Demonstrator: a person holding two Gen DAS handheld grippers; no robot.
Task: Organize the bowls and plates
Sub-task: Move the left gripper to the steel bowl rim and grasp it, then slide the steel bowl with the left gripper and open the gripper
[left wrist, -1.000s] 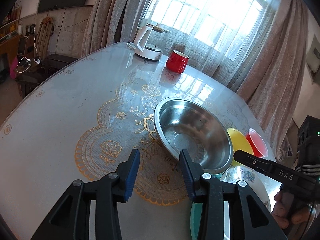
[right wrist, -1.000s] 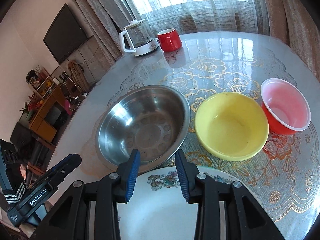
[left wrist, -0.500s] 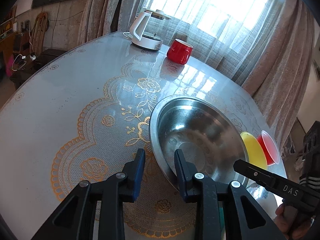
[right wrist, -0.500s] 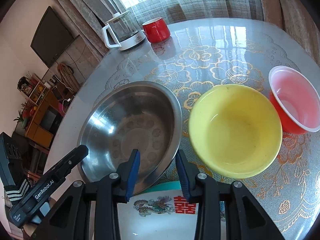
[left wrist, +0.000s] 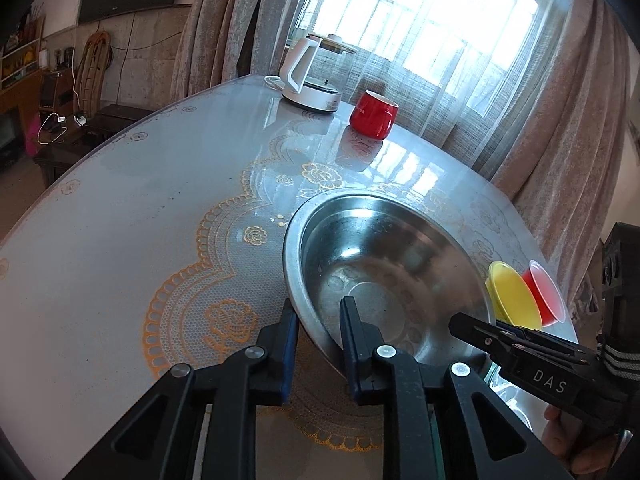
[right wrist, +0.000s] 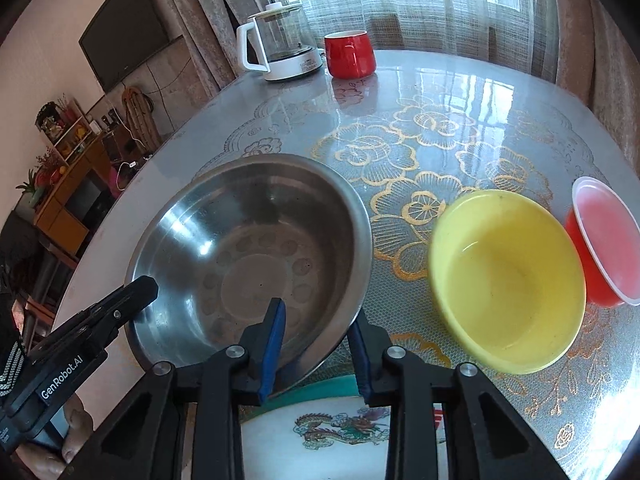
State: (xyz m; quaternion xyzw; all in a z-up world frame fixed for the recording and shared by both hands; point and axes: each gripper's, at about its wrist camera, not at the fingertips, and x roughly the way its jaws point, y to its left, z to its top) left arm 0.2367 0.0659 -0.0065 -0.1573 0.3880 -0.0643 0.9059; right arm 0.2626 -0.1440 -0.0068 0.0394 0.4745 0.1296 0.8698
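— What's the counter (right wrist: 460,92) like from where you stand?

— Round and glossy, under a clear cover with gold lace flowers. Sheer curtains (left wrist: 460,80) and a bright window sit behind it; a TV (right wrist: 124,28) hangs on the side wall above shelves.

— And what's on it?

— At the far edge a white kettle (right wrist: 280,44) with a red mug (right wrist: 350,54) just beside it. Nearer, a steel bowl (right wrist: 248,248), empty. To its right a yellow bowl (right wrist: 508,280), also empty, and touching that a red plastic bowl (right wrist: 604,240), nothing in it that I can see. A plate (right wrist: 340,428) with a dragon print lies at the near edge, partly under the steel bowl's rim.

— The tools?

— The left hand-held gripper (left wrist: 316,344) straddles the steel bowl's near-left rim, one finger outside, one inside, jaws closing on it. The right hand-held gripper (right wrist: 316,340) straddles the near-right rim the same way, jaws closing too. I can't tell whether either pair of pads presses the metal yet.
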